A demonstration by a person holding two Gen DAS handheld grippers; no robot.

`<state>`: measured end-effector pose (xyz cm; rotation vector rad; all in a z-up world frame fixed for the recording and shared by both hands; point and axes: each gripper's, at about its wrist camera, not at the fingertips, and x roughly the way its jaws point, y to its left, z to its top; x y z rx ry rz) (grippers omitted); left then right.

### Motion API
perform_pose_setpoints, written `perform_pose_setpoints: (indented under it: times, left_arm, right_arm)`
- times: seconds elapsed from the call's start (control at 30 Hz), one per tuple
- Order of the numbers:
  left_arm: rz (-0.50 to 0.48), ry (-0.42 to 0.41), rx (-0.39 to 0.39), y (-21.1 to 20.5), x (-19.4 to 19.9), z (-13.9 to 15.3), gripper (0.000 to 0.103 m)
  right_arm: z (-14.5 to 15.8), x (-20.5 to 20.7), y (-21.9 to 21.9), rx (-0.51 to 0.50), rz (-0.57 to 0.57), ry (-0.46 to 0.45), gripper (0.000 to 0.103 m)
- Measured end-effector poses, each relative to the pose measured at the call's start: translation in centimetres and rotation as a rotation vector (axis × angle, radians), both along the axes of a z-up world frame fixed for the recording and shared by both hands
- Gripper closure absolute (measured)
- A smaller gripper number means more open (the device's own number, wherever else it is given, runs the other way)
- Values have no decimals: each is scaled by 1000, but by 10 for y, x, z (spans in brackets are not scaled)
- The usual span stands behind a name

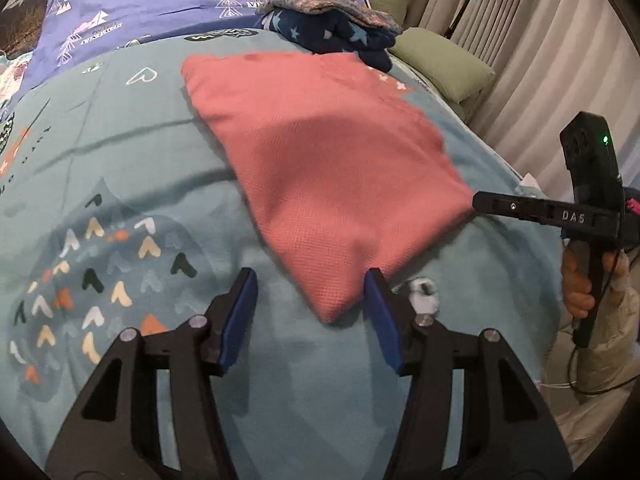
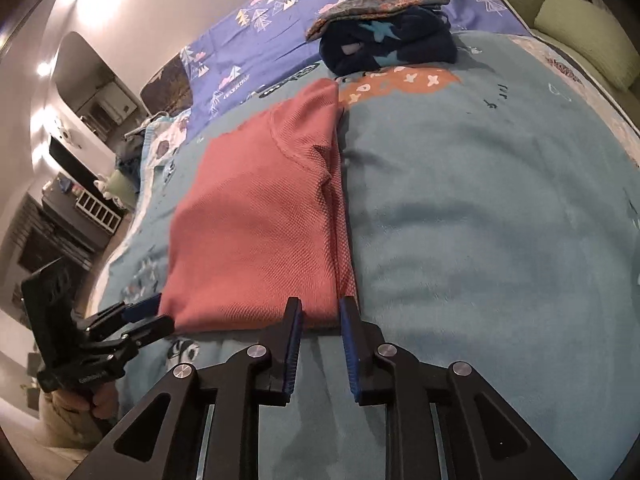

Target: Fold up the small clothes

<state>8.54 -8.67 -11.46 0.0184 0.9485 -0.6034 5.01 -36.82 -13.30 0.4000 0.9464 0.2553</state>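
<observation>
A wide stretch of teal blanket (image 2: 480, 208) lies bare to the right of the folded pink garment (image 2: 256, 232). At the far end, a stack of folded clothes (image 2: 384, 36) blocks the way. Green cushions (image 2: 592, 36) line the bed's right edge.

One folded pink waffle-knit garment (image 2: 256, 232) lay just ahead of the two grippers. Beyond it, farther from them, sat one stack of two folded clothes: a navy star-print piece (image 2: 396, 50) under a speckled patterned one (image 2: 376, 6). Two green cushions (image 1: 440, 64) lay off to the right.
</observation>
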Motion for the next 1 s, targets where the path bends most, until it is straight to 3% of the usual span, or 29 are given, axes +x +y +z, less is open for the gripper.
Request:
perform_pose_setpoints:
  times: [0.07,0.13,0.2,0.23,0.33,0.5,0.67,0.8,1.0]
  left_arm:
    - [-7,-35,-32,0,-1,12,46]
    - [-2,-58,-39,-1,4,22,46]
    - [15,-70,-42,-3,10,27,46]
    - [23,-66,-47,-3,15,28,46]
    - [45,-40,-70,-4,30,27,45]
    - [76,-17,-67,-1,45,20,33]
    - [103,37,-82,4,68,4,30]
    - [116,106,-153,11,86,-12,30]
    - [60,156,-295,18,108,-19,30]
  right_arm:
    - [11,-2,-3,-19,-5,-36,78]
    - [24,1,-10,-41,-22,-73,48]
    - [32,5,-15,-39,-30,-102,31]
    - [36,11,-18,-27,-30,-111,29]
    - [37,28,-24,12,-17,-93,27]
    - [22,60,-29,82,24,-21,27]
    - [4,86,-28,127,71,18,27]
    - [-9,102,-26,168,105,33,26]
    - [-17,129,-23,257,211,9,25]
